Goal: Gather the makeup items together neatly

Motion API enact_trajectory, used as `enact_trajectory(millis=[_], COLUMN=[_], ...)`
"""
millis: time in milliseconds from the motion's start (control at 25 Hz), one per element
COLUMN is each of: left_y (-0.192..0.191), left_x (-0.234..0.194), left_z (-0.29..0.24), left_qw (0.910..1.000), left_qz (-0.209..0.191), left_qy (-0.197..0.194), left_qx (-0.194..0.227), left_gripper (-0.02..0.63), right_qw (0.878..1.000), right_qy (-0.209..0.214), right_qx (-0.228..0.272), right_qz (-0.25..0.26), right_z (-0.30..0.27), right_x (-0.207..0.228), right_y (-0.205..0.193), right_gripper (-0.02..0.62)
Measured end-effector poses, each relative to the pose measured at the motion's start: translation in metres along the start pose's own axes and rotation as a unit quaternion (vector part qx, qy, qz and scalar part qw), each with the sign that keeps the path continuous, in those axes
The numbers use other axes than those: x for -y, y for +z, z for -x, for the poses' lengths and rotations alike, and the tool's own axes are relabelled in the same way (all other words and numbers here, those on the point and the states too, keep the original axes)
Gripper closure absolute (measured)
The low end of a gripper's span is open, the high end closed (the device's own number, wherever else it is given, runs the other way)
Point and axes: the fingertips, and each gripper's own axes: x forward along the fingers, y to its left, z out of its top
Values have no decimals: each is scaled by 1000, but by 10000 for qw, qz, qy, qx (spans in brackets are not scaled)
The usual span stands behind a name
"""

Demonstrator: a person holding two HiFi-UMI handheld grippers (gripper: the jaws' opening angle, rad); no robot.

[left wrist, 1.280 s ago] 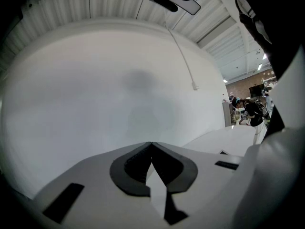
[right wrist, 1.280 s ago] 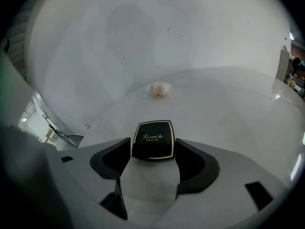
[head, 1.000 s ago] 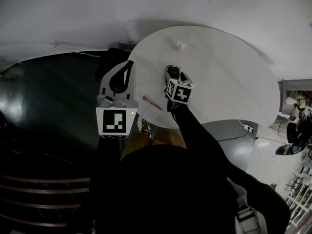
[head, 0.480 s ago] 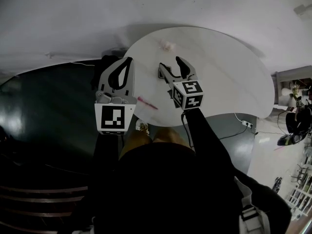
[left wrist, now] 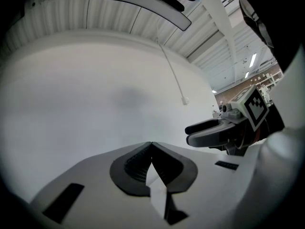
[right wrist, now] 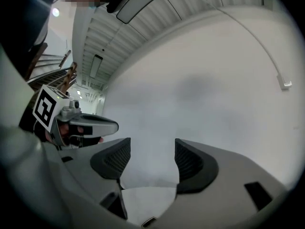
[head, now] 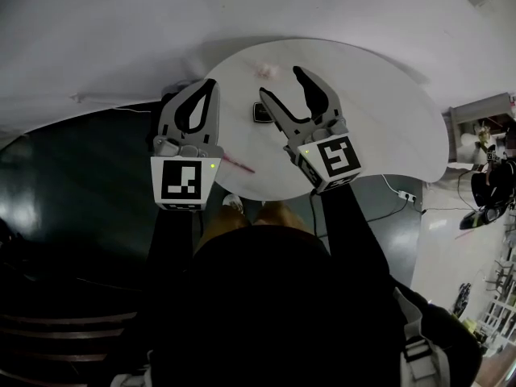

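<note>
1. since a second ago my right gripper (head: pixel 280 83) has lifted off the table (head: pixel 387 127) and spread its jaws; it was then down over the black compact.
2. right gripper now: jaws wide apart and holding nothing. its own view shows only a pale blank surface through the gap.
3. left gripper (head: pixel 208 89): jaws pressed together at the tips, gripping nothing. it hovers over the table's left edge, its state unchanged.
4. black compact (head: pixel 259 115) lies flat on the table, left of centre. in the head view it sits just beside the right gripper's left jaw; i cannot judge whether they touch.
5. pink pencil (head: pixel 239 164) lies close to the table's near edge, on the left side, well apart from the compact.
6. pale pink puff (head: pixel 266 70) sits near the far edge, apart from both other items.
7. finding: the three items lie spread out, not yet grouped.
</note>
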Motion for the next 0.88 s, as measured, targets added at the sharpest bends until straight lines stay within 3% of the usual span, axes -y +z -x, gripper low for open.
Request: enact_trajectory(millis=[160, 720, 880], left_y=[4, -6, -13], left_x=[4, -17, -25], left_z=[-1, 32, 42], left_qw=[10000, 9981, 9974], left_qz=[-49, -252, -75], left_qy=[-2, 509, 642], left_qx=[43, -249, -311], left_gripper=[591, 591, 591], right_qw=[9993, 9977, 9908], right_qy=[161, 672, 1111], right_qx=[233, 38, -737], right_qz=[263, -55, -222], right_z=[8, -10, -22], right_x=[-1, -37, -66], right_y=[21, 10, -40], right_gripper=[292, 293, 293])
